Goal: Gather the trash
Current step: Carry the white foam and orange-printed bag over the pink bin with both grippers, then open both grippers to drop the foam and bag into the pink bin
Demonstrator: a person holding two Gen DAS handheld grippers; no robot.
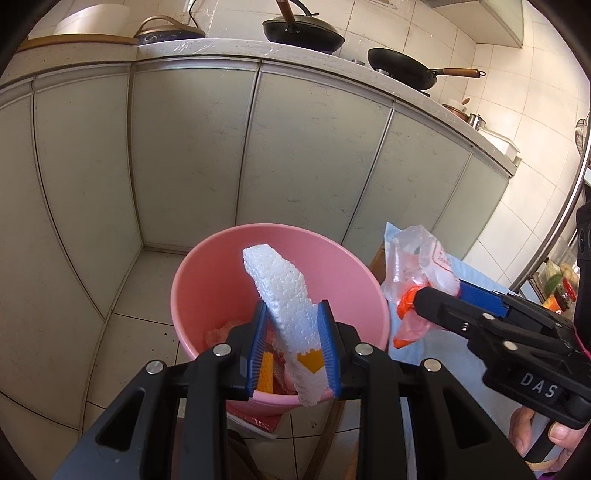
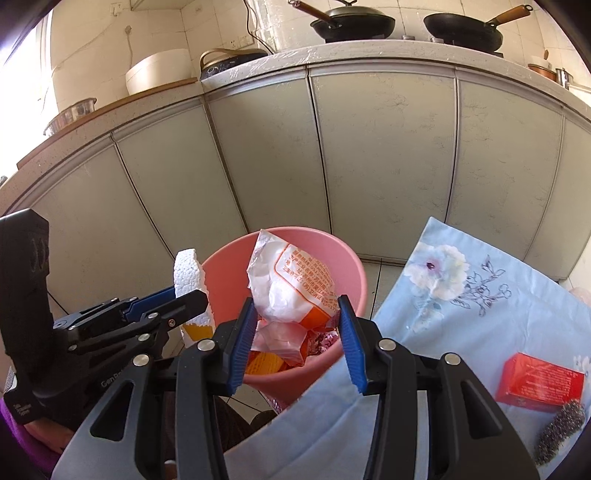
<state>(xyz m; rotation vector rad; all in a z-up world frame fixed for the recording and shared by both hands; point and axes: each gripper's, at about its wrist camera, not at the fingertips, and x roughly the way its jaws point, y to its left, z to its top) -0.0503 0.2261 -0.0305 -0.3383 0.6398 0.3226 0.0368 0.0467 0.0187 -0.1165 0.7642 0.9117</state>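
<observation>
A pink bucket (image 1: pixel 207 280) stands on the floor tiles, with wrappers inside; it also shows in the right wrist view (image 2: pixel 343 273). My left gripper (image 1: pixel 293 350) is shut on a white foam piece (image 1: pixel 284 291) and holds it over the bucket; the foam also shows in the right wrist view (image 2: pixel 190 280). My right gripper (image 2: pixel 297 343) is shut on a crumpled white and orange plastic bag (image 2: pixel 291 288), held above the bucket's right rim. The bag also shows in the left wrist view (image 1: pixel 421 273).
A blue floral cloth (image 2: pixel 480 314) covers a surface at the right, with a red box (image 2: pixel 539 380) and a steel scourer (image 2: pixel 559 432) on it. Grey cabinet doors (image 1: pixel 184 155) stand behind the bucket. Woks (image 1: pixel 303 33) sit on the counter above.
</observation>
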